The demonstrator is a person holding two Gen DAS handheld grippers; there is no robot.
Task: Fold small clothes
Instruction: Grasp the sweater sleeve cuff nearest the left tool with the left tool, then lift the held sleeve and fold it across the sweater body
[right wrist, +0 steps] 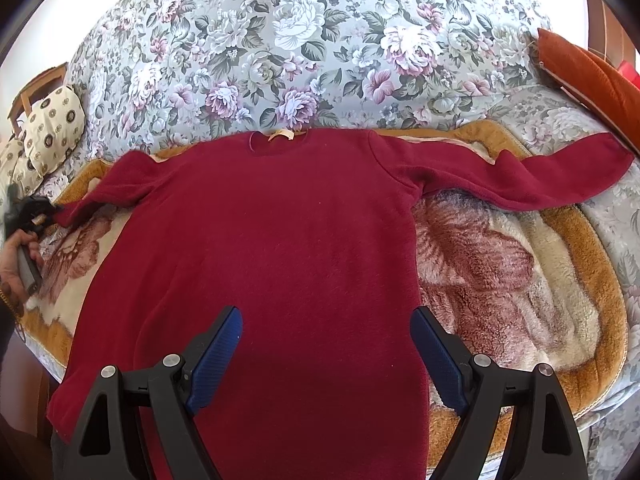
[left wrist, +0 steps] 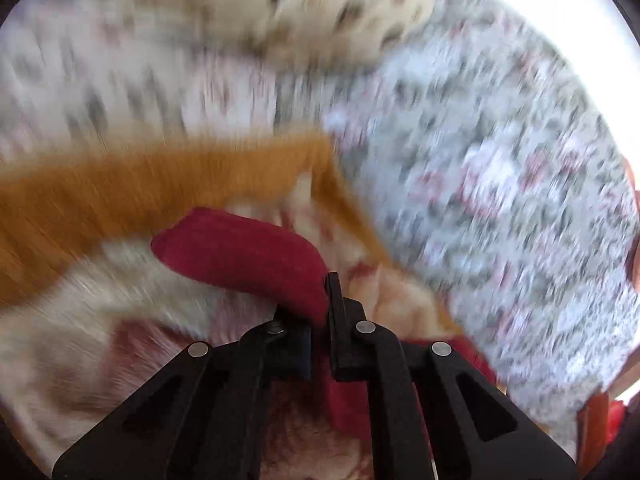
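On the blanket, the red sweater lies flat, sleeves spread.

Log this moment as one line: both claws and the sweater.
left claw: shut on sleeve | right claw: open above sweater | sweater: flat on blanket

Daylight fills both views, blown out to white along the upper edges. The left wrist view is heavily smeared by motion blur; only the gripper stays sharp. The right wrist view is crisp, with fisheye bending at the rim and a soft shadow on the sweater.
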